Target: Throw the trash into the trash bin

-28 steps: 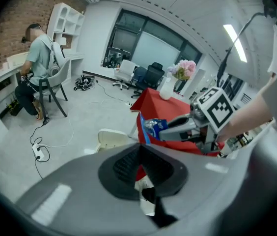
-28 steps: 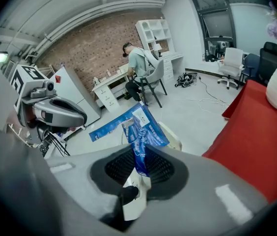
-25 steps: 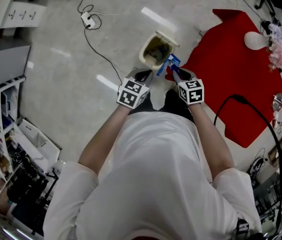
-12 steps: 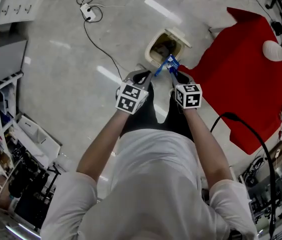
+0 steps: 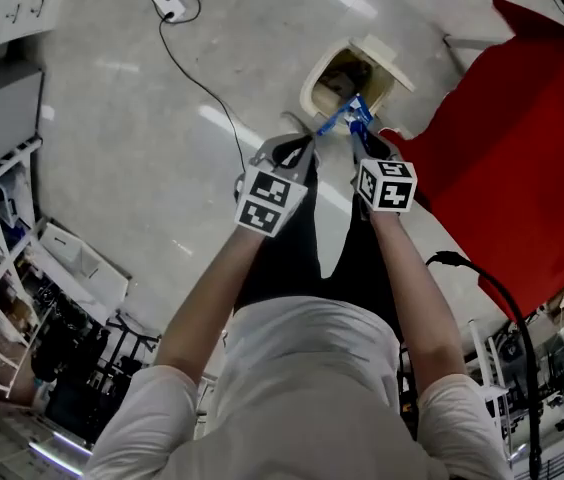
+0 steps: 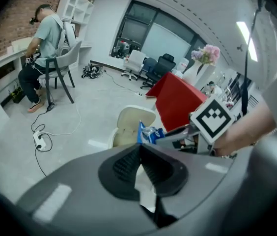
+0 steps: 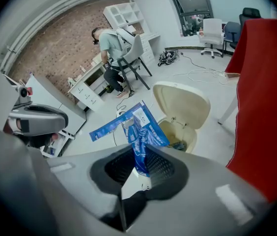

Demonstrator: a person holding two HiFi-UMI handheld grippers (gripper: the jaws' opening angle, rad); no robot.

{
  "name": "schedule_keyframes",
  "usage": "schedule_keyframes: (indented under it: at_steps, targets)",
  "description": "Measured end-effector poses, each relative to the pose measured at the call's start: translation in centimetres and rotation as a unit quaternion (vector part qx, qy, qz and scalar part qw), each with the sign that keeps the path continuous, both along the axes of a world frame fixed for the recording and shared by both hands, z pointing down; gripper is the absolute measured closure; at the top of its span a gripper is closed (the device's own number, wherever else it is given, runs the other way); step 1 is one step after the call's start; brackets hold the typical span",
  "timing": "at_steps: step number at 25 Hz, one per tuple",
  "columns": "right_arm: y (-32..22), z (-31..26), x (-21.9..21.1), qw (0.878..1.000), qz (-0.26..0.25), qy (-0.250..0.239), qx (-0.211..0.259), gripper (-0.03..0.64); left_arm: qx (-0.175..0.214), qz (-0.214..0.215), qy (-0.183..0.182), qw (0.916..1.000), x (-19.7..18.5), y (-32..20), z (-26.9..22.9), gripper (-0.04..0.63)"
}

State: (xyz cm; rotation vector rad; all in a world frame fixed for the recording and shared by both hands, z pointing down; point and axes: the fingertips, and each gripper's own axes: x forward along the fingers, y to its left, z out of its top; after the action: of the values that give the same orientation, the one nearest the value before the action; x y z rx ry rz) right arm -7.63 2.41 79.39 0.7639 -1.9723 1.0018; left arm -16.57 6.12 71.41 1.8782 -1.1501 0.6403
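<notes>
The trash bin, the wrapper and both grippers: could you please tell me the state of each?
trash bin: lid flipped open, some trash inside.
blue wrapper: crumpled, pinched in the right gripper.
right gripper: shut on the blue wrapper.
left gripper: jaws together, nothing between them.

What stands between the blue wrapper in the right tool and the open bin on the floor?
Nothing visible does. The wrapper, pinched in the right tool, hangs in open air near the bin. The bin's lid is tipped back, leaving the mouth uncovered.
</notes>
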Motion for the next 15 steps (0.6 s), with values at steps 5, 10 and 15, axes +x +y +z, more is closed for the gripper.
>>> schedule_keyframes:
  at_steps: [5, 10, 15]
  targets:
    - [-0.6, 5.1, 0.0, 1.000, 0.005, 0.010, -0.013, 0.554, -0.012, 0.014, 0.001, 0.9998, 0.3, 0.3, 3.9, 0.591]
    - [-1.3, 8.2, -0.2, 0.999, 0.006, 0.030, -0.014, 0.452, -0.022, 0.018, 0.006, 0.9996, 0.1, 0.3, 6.4, 0.591]
    - [-0.9, 7.5, 0.0, 1.000, 0.004, 0.029, -0.009, 0.424, -0.026, 0.016, 0.008, 0.9995, 0.2, 0.9, 5.9, 0.591]
